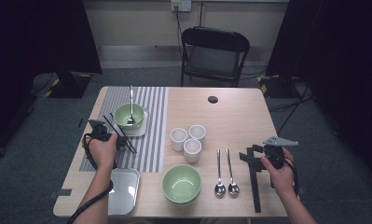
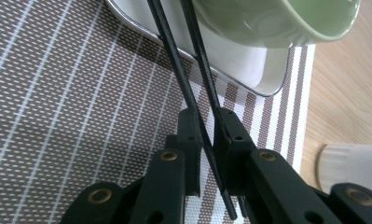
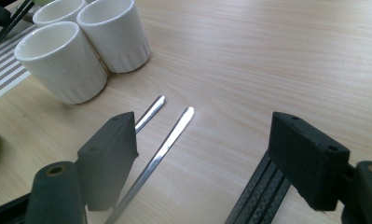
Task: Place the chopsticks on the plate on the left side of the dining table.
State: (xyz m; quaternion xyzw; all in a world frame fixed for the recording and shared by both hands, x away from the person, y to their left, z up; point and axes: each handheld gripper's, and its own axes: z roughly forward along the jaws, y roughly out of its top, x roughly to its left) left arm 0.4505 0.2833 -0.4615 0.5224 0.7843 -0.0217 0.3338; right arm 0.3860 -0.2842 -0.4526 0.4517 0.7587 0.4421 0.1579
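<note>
— How's your left hand sitting?

— My left forearm comes up from the bottom edge, and the left gripper [image 1: 103, 134] rests low over the striped placemat [image 1: 151, 135], just beside the small white tray [image 1: 139, 130] that carries a green bowl [image 1: 127, 114]. Its jaws are nearly together and clamped on a pair of black chopsticks [image 2: 193, 93].

— And the right?

— The right gripper [image 3: 207, 154] rests on the table's right side with its jaws wide apart and nothing between the pads. Two spoons [image 3: 167, 123] lie just ahead of it, more black chopsticks [image 3: 260, 193] lie on the wood under its jaws, and three white cups [image 3: 88, 44] stand farther off.

— What's the surface like?

— A light wooden table [image 1: 235, 116], with the placemat on its left half, a metal tray [image 1: 123, 189] and a second green bowl [image 1: 181, 183] at the near edge. Around it is grey carpet and dark curtains, and a black folding chair [image 1: 214, 53] stands past the far side.

— Which way do the held chopsticks run?

— In the high view they lie slantwise, from upper left by the bowl down to lower right on the placemat. In the left gripper view they run away from the jaws, over the tray's rim and under the bowl's side.
</note>
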